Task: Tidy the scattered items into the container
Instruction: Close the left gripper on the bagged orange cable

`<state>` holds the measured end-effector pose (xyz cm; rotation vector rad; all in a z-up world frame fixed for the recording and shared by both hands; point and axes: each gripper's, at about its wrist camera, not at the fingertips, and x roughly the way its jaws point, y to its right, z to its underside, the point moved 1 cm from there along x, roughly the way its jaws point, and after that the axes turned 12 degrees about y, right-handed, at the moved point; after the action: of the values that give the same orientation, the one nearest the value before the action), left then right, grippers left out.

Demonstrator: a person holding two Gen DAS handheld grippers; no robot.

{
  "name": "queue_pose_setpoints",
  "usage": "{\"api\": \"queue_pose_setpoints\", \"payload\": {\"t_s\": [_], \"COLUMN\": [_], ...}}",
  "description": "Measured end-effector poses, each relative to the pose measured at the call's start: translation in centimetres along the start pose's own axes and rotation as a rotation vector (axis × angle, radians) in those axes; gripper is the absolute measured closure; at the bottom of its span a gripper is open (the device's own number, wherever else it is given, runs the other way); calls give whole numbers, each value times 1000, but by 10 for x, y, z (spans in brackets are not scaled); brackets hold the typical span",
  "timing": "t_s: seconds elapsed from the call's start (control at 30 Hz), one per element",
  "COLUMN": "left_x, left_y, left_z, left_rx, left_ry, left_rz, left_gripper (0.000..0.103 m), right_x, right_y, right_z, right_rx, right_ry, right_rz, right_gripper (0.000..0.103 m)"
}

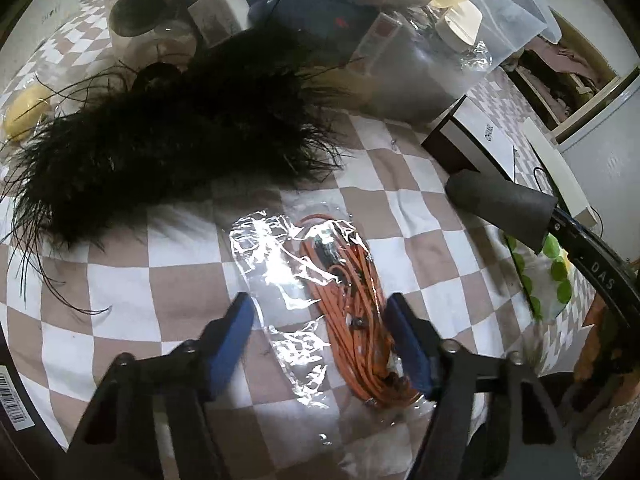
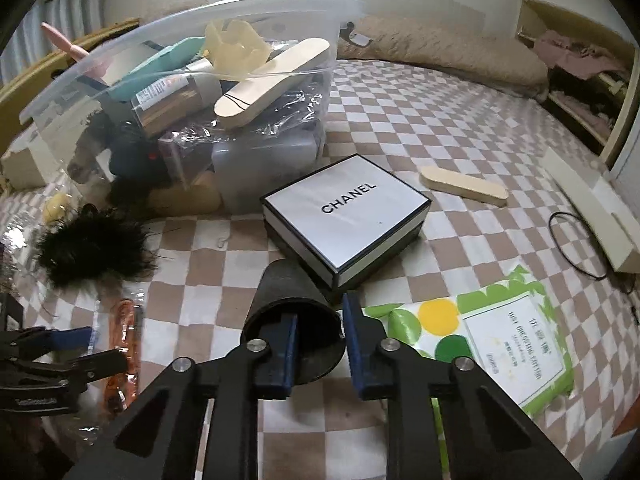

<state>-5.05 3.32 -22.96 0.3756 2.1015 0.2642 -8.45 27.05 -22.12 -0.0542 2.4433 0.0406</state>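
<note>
My right tongs (image 2: pixel 318 354) pinch the dark tube (image 2: pixel 292 320) by its rim only, so it may slip; left tongs (image 1: pixel 320 344) spread wide over the bagged orange cord (image 1: pixel 352 320) on the bed, slick film may slide, container (image 2: pixel 120 80) near full.

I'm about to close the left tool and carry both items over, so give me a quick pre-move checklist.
1. Left tool open, straddling the orange cord coil in its clear plastic bag: ok.
2. Left tool's fingers contacting the bag: cannot tell.
3. Right tool gripping the black cylindrical tube, one finger inside the rim: ok.
4. Tube grip secure for carrying: cannot tell.
5. Room in the clear plastic storage bin: not ok, already heaped.
6. Black feather bundle apart from the cord bag: ok.
</note>
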Motion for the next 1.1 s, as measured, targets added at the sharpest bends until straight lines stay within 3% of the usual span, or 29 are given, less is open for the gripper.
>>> {"api": "queue_pose_setpoints", "payload": {"t_s": [0.17, 0.37, 0.43, 0.6, 0.67, 0.77, 0.8, 0.87, 0.97, 1.1], "left_x": [-4, -9, -14, -15, -13, -18, -22, -29, -33, -28], "left_y": [-6, -3, -1, -4, -8, -8, -6, -2, 9, 30], "left_z": [0, 2, 2, 2, 2, 2, 2, 2, 6, 20], "left_rx": [-53, -50, -35, -7, -24, -18, 0, 39, 116, 227], "left_ry": [-9, -20, -17, -9, -20, 4, 22, 51, 65, 69], "left_rz": [81, 137, 146, 90, 87, 54, 30, -3, -48, -111], "left_gripper": [61, 65, 65, 64, 54, 18, 12, 11, 0, 0], "right_x": [-6, -8, -10, -12, -12, -9, -9, -10, -12, -8], "right_y": [1, 2, 2, -9, -10, -12, -13, -15, -16, -14], "right_z": [-3, -1, 0, 7, 12, 20, 22, 24, 25, 25], "right_rx": [46, 141, 193, 233, 262, 316, 322, 329, 348, 370], "right_ry": [24, 8, -6, -48, -71, -124, -133, -142, -149, -157], "right_rz": [-74, -236, -332, -458, -498, -574, -589, -606, -628, -621], "right_gripper": [94, 93, 94, 94, 93, 93, 93, 93, 93, 94]}}
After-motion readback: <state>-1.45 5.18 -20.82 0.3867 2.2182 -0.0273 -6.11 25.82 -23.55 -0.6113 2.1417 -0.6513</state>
